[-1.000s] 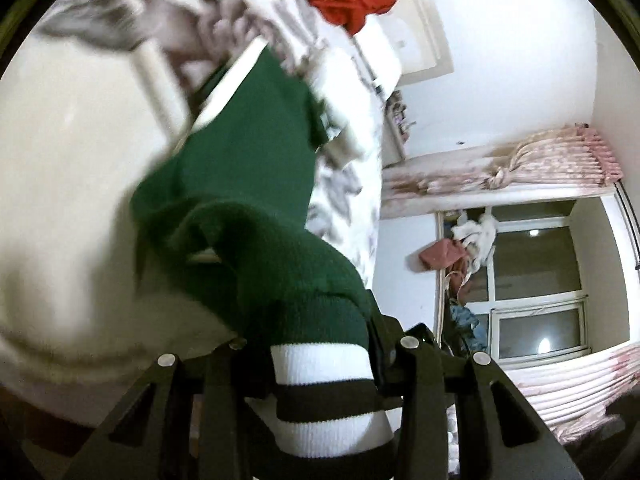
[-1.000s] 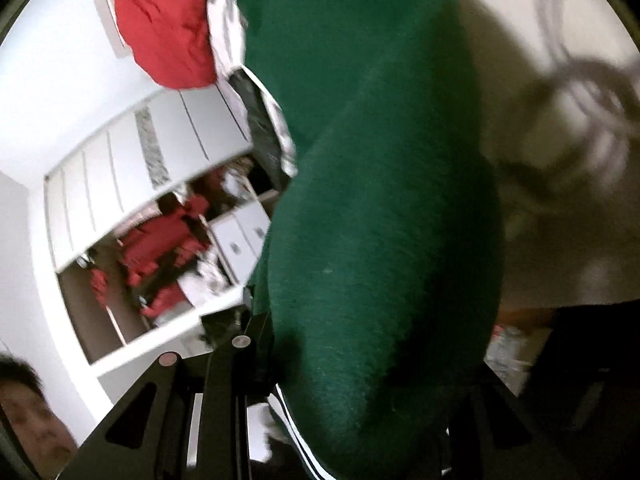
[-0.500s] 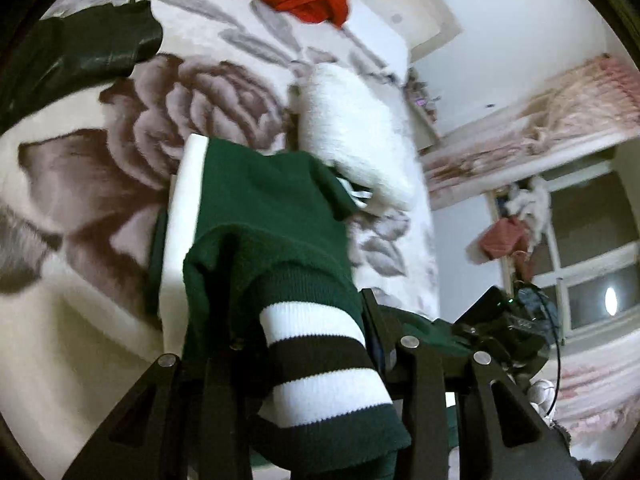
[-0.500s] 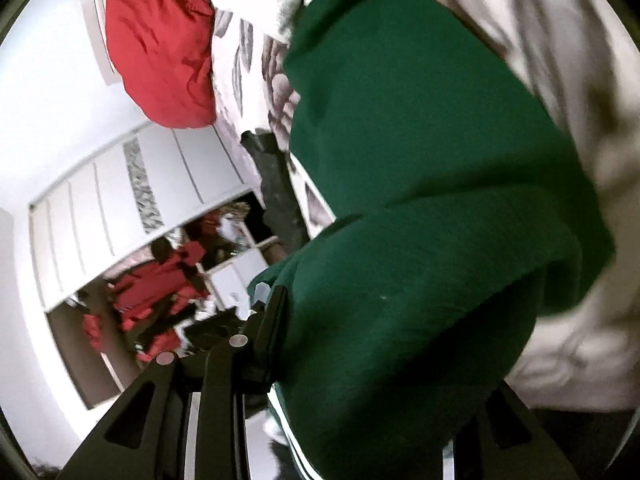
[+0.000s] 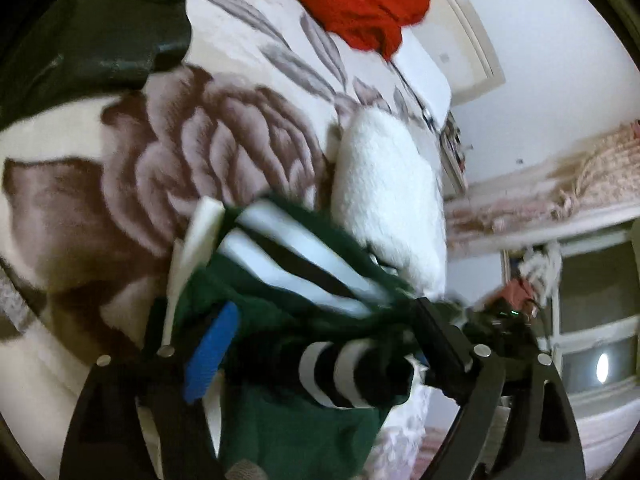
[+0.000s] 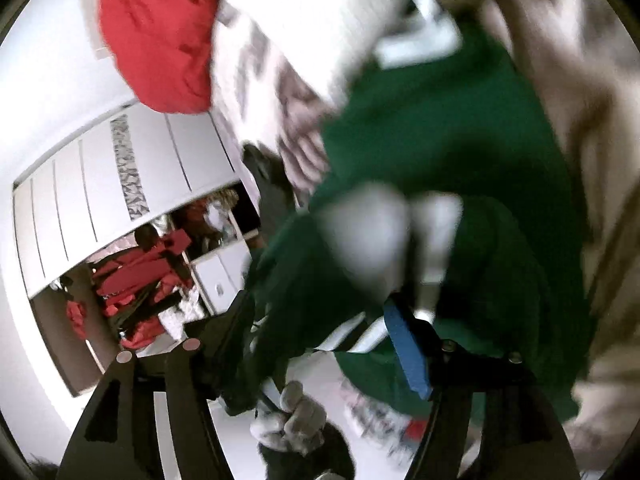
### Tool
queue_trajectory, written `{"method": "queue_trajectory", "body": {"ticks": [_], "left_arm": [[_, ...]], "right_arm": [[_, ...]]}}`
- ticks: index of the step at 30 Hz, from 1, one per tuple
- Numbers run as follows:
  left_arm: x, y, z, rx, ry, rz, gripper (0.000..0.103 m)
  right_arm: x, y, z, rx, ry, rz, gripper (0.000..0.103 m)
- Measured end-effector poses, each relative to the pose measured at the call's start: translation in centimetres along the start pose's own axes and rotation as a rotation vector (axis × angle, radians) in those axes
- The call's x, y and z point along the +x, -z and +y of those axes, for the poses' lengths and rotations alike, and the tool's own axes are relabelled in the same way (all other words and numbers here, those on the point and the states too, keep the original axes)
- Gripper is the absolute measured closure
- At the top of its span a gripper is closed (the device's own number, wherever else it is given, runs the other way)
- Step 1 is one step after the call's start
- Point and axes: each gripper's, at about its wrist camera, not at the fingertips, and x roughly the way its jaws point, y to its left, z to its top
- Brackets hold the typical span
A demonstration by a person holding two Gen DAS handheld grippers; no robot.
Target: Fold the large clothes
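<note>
Both grippers have just been opening: left gripper [image 5: 320, 344] and right gripper [image 6: 316, 344] are standing released, the green sweater [image 5: 288, 412] lying bunched between their fingers on the bed [image 5: 100, 208].

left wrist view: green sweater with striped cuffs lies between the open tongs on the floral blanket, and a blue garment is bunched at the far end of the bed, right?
Nearly. The bunched garment at the far end of the bed is red, not blue, as the left wrist view shows. The rest holds: the green sweater with striped cuffs lies between the open left tongs on the floral blanket.
</note>
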Motion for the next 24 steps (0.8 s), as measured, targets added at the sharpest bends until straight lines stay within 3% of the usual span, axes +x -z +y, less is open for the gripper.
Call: {"method": "queue_trajectory", "body": {"ticks": [2,5,7,9,11,12,17,23,24], "left_arm": [[-0.3,-0.1,-0.3,0.034,-0.05,-0.036,0.014],[-0.7,0.0,-0.5,0.076,-0.117,-0.074,0.012],[-1.0,0.9,-0.2,0.1,-0.18,-0.091,0.007],[-1.1,2.0,0.5,0.118,-0.242,-0.097,0.006],[-1.3,3.4,1.5,0.121,-0.289,-0.103,0.006],[-1.5,4.2,2.1,0.113,-0.303,-0.101,0.006],[-2.8,8.0,4.1,0.061,-0.397,-0.109,0.006],[-4.8,10.8,6.0,-0.028,-0.368,-0.121,0.006],[-5.2,11.1,6.0,-0.024,-0.372,-0.129,0.006]], "right_arm": [[-1.6,-1.1,1.4,-0.105,0.042,-0.052,0.03],[-2.7,-0.7,2.4,-0.288,0.254,-0.092,0.024],[-2.3,0.4,1.3,-0.406,0.4,-0.043,0.022],[-1.3,1.0,-0.9,-0.449,0.454,0.02,0.019],[0.3,1.1,-3.7,-0.45,0.46,0.096,0.016],[1.2,0.8,-5.1,-0.446,0.452,0.121,0.01],[4.8,-3.0,-8.9,-0.393,0.339,0.127,0.0],[7.0,-5.0,-8.3,-0.339,0.244,0.122,0.001],[6.9,-4.8,-8.1,-0.334,0.237,0.116,0.013]]}}
